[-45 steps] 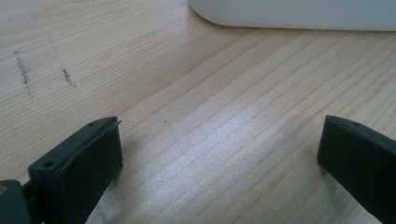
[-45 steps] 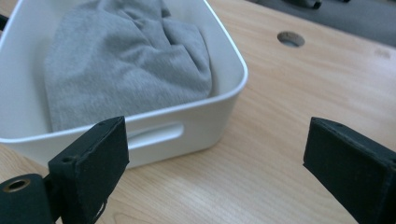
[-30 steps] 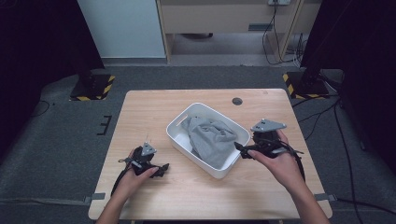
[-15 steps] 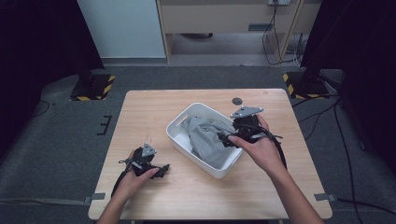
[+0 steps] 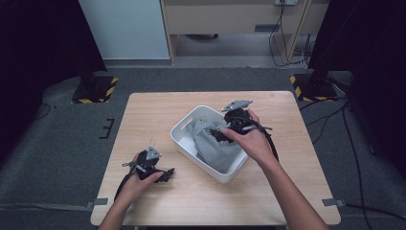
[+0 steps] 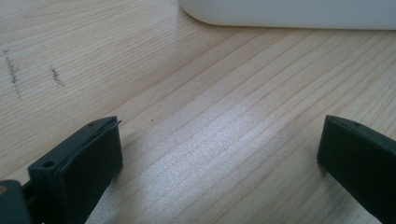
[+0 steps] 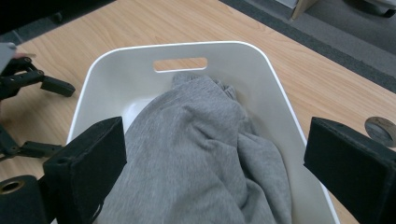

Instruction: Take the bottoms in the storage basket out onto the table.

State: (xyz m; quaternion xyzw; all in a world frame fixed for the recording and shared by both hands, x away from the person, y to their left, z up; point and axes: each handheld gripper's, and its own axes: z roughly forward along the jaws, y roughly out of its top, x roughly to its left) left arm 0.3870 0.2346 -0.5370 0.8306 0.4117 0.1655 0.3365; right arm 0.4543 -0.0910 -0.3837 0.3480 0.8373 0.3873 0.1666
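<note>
1. Grey garment (image 7: 205,154) lies bunched in the white bin (image 7: 261,60) on the surface (image 5: 158,115).
2. Right gripper (image 7: 215,154) hovers above, wide apart; left gripper (image 6: 219,149) rests wide, empty.
3. A shallow pinch could snag one fold, dragging the bin.

My light wooden surface (image 5: 158,120) sits in the middle of the high view, on grey carpet. A white tub (image 5: 184,141) stands on it at an angle, right of centre. My left gripper (image 5: 160,173) rests low on it at lower left, near the tub. A small dark round disc (image 7: 380,129) lies on it at the right edge of my right gripper view.
</note>
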